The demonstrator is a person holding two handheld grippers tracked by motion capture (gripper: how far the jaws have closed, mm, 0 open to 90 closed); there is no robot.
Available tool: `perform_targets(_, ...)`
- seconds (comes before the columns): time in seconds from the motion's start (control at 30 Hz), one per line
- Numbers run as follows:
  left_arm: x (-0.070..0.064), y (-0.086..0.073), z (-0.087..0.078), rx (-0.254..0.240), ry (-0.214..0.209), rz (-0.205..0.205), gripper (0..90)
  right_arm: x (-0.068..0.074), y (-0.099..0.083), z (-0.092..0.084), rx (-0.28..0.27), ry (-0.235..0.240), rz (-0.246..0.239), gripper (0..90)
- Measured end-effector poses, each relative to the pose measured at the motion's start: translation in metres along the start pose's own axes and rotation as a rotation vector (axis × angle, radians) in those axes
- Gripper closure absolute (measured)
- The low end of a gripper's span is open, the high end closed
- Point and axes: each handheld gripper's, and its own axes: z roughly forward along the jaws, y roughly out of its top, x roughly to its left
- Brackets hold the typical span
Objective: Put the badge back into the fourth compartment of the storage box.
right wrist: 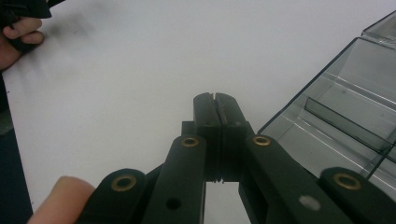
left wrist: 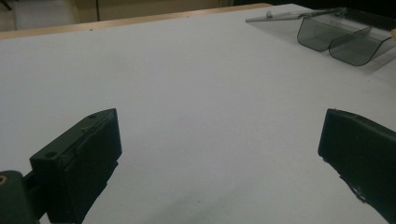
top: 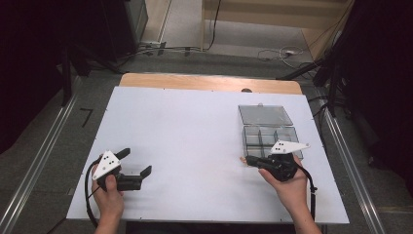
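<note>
- The box (top: 269, 134) at the right is clear, smoke-grey plastic, glossy, with bright glints along its walls and dividers.
- The table (top: 185, 146) has a smooth, matt white top; a strip of pale wood shows along its far edge.
- The right gripper (right wrist: 215, 109) is matt black plastic with small brass-coloured rings at its joints.
- The left gripper (top: 135, 162) is matt black too, under a white plate.

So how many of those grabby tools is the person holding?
2. The left hand-held gripper rests near the table's front left, jaws wide open. The right hand-held gripper is at the front right, jaws shut, beside the clear box.
</note>
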Motion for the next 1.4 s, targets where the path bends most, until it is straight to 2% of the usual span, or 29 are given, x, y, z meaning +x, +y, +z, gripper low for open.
perform_targets(1.4, -0.001, 0.0, 0.0, 0.001, 0.004, 0.005, 0.2, -0.023, -0.003, -0.014, -0.059, -0.059, 0.058, 87.4)
